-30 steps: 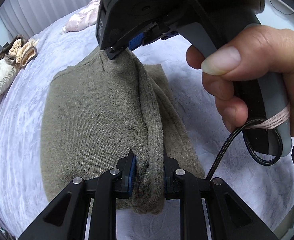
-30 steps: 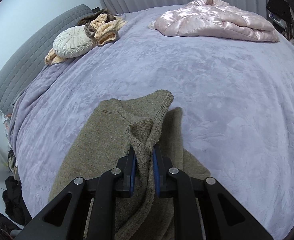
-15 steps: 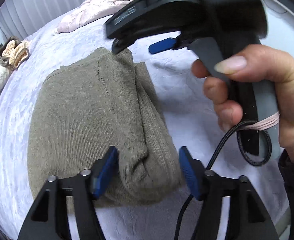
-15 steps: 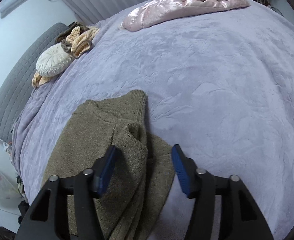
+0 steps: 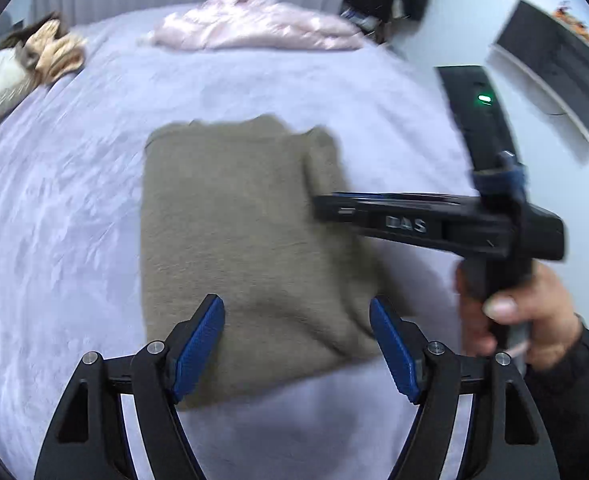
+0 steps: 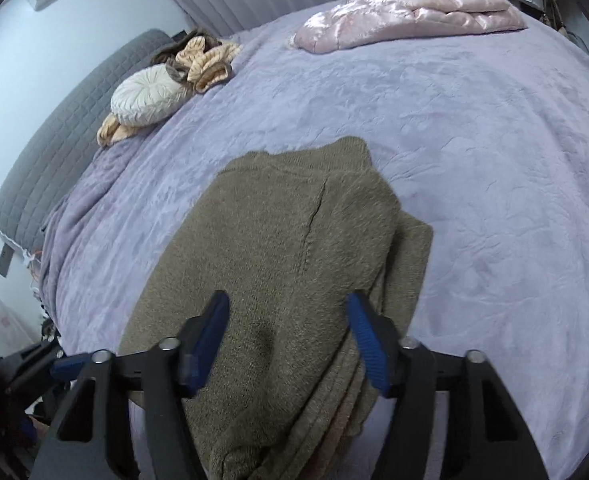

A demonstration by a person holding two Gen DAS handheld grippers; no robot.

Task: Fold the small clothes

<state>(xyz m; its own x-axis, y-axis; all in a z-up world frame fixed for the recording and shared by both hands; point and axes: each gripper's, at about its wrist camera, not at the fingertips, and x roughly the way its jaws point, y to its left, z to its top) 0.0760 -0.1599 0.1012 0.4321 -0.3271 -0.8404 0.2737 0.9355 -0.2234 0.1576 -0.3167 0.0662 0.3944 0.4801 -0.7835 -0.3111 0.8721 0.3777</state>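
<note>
An olive knitted sweater (image 5: pixel 222 220) lies folded into a rectangle on the lilac bed cover (image 5: pixel 74 200). My left gripper (image 5: pixel 294 304) hangs over its near edge; its jaws are opening and the blue pads (image 5: pixel 198 344) touch nothing. In the right wrist view the sweater (image 6: pixel 294 220) has its folded layers stacked along the right side. My right gripper (image 6: pixel 288 300) hovers above its near part with the jaws apart and closing, and no cloth is pinched. From the left wrist view the right gripper (image 5: pixel 322 206) reaches over the sweater's right edge, held by a hand (image 5: pixel 526 316).
A pink shiny jacket (image 6: pixel 406 12) lies at the far side of the bed. A round white cushion (image 6: pixel 146 96) and a tan knotted cushion (image 6: pixel 206 60) sit by the grey headboard (image 6: pixel 54 140). To the right of the bed is a wall with a dark screen (image 5: pixel 554 64).
Both grippers let go of the raised fold and opened. The sweater has dropped flat. My left gripper has pulled back and the right one has swung off to the sweater's right side.
</note>
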